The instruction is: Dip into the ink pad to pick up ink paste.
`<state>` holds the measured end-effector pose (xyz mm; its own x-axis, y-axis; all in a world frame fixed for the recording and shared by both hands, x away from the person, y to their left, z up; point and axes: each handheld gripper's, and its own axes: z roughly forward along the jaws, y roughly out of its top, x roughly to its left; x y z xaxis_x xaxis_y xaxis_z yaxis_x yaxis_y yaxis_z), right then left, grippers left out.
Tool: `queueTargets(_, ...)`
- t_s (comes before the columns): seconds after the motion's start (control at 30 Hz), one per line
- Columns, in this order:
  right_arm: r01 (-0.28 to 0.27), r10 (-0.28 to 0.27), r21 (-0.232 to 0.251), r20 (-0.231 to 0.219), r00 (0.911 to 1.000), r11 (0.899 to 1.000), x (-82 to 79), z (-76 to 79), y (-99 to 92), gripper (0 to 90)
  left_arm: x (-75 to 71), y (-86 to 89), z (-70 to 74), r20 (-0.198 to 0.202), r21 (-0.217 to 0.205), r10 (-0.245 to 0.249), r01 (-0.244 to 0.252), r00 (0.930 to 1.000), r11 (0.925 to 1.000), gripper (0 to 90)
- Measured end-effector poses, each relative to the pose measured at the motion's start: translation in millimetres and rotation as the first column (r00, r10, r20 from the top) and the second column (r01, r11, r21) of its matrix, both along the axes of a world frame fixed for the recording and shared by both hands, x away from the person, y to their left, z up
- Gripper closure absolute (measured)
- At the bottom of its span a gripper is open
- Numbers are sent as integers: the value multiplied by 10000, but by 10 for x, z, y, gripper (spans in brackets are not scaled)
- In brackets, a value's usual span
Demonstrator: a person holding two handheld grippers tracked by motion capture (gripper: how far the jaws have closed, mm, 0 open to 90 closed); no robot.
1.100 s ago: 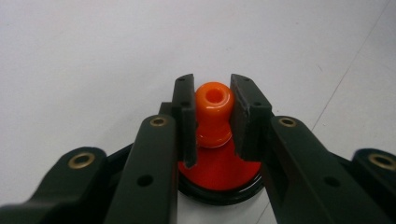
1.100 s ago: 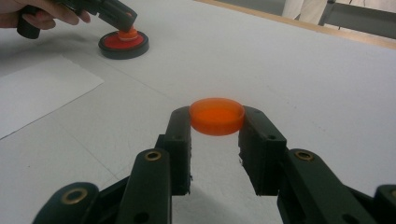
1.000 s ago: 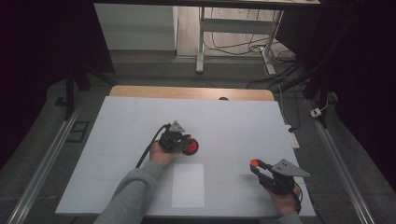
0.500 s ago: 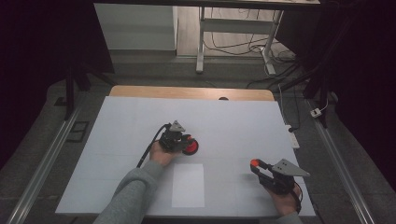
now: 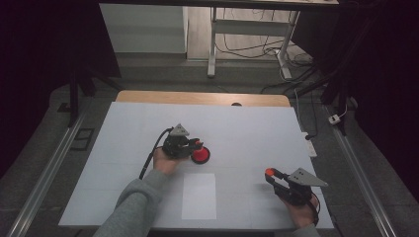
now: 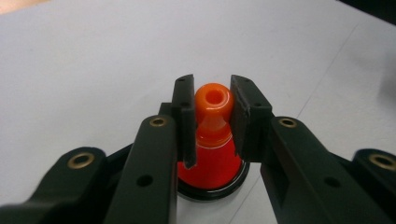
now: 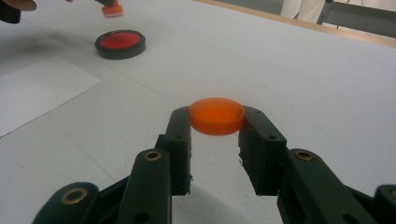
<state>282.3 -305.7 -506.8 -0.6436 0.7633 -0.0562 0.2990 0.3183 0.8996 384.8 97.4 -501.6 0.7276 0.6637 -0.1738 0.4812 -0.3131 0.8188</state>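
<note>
My left gripper (image 5: 196,144) (image 6: 213,88) is shut on the round knob of an orange stamp (image 6: 214,100) (image 7: 111,9). It holds the stamp just above a red ink pad in a black round case (image 5: 201,155) (image 6: 212,189) (image 7: 120,43) at the middle of the table. My right gripper (image 5: 271,174) (image 7: 217,128) sits near the front right of the table. Its jaws are shut on the rim of a flat orange round cap (image 7: 217,115) (image 5: 269,172), which it holds level above the table top.
A white paper sheet (image 5: 199,196) (image 7: 42,91) lies flat near the front edge between the two hands. The white table top (image 5: 257,128) ends in a wooden strip (image 5: 202,98) at the far side. Metal rails run along both sides on the floor.
The left gripper has shifted very slightly to the left over the ink pad. The right gripper and its cap have stayed where they were.
</note>
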Motion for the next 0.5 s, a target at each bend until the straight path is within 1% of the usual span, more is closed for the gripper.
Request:
queueTargets(0.1,18,-18,0,-10,10000,10000,1,-1,-1,645,-17,21,35,49,-149,-66,67,10000,9999,727)
queueTargets(0.23,19,-19,-6,-14,10000,10000,2,-2,1,645,-59,38,76,126,-107,-224,225,9997,9997,727)
queueTargets(0.4,39,-39,34,-19,10000,10000,7,-3,1,645,-129,99,134,407,-91,-44,48,9992,9999,727)
queueTargets(0.5,42,-42,35,-25,10000,10000,8,-3,2,645,-169,116,150,448,18,-223,222,9987,9998,726)
